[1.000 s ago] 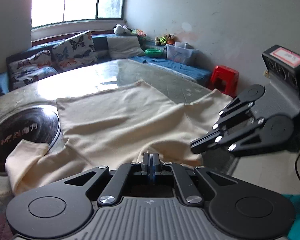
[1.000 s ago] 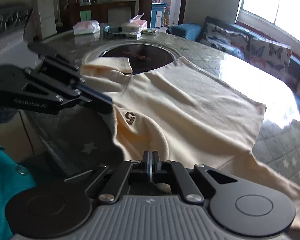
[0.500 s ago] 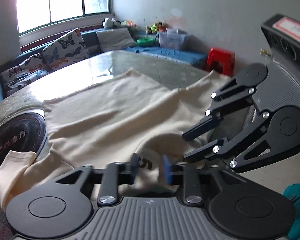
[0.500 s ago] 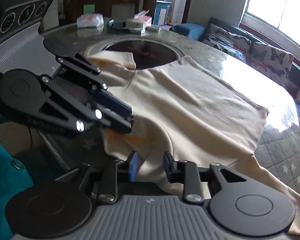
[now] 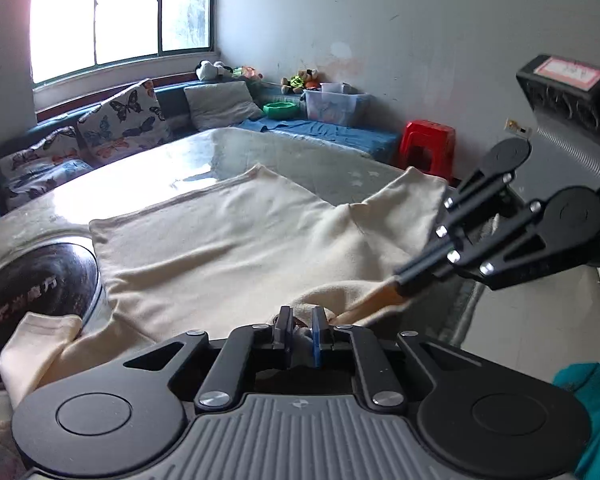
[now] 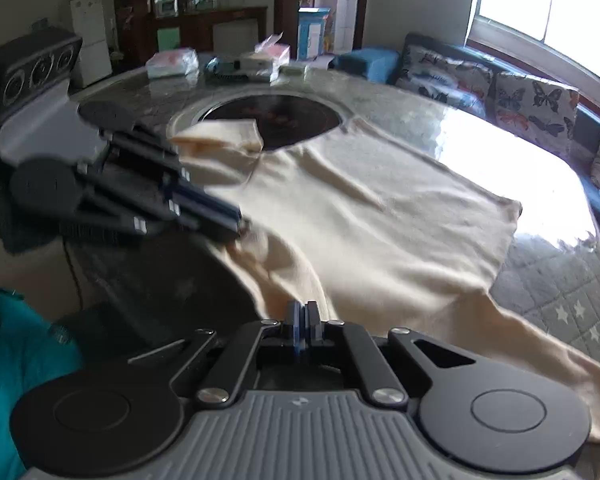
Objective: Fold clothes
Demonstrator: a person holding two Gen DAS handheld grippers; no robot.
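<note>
Grippers, left (image 5: pixel 300 326) and right (image 6: pixel 305 318), pinch the cream shirt's (image 5: pixel 228 236) near edge, apparently to lift a fold toward the black inset (image 6: pixel 276 114)

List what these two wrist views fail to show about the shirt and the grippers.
- Left wrist view: the cream T-shirt near edge is hidden under the left gripper; its grip there is unclear.
- Right wrist view: the left gripper is motion-blurred.
- Right wrist view: the right gripper body hides the shirt's near hem.
</note>
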